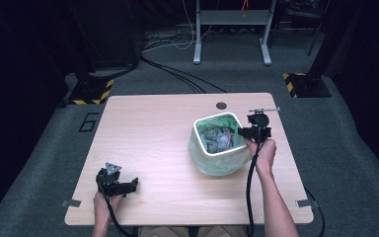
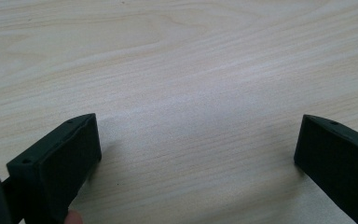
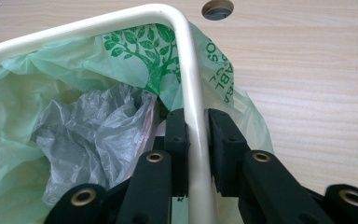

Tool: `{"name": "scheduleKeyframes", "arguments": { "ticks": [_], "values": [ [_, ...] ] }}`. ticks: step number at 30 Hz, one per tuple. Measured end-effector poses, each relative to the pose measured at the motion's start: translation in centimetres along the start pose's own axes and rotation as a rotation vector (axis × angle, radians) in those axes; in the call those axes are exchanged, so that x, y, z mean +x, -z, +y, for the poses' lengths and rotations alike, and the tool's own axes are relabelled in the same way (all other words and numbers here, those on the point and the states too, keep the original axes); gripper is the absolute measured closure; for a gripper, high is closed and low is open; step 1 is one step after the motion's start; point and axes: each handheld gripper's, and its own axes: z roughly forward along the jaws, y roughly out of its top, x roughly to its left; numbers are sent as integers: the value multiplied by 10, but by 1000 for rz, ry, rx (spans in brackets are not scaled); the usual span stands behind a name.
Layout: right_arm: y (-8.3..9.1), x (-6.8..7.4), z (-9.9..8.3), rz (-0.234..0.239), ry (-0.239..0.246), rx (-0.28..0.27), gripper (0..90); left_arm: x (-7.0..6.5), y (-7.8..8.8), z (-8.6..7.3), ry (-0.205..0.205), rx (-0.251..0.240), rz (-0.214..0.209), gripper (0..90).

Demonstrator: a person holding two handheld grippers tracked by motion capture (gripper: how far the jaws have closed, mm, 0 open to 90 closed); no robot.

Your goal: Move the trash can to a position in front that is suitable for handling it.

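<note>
The bench point(image 1: 158, 148) is evenly lit amid dark surroundings; soft shadows are cast beneath the left tongs point(image 2: 198, 154), whose near parts are blurred.

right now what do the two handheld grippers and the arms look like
Both are matte black. The left gripper carries a grey three-cornered plate on top; its fingers are blocky, with ribbed pads. The right gripper has brass-coloured rivets at its linkage. A black cable trails from each. Forearms are bare, no sleeves.
</note>
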Motion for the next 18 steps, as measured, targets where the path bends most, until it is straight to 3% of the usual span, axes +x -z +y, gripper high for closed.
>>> {"name": "scheduleKeyframes", "arguments": {
  "ticks": [18],
  "values": [
    [-23, 21, 18, -19, -23, -1, 781, 0, 0, 0, 0, 0, 0, 2]
  ]
}}
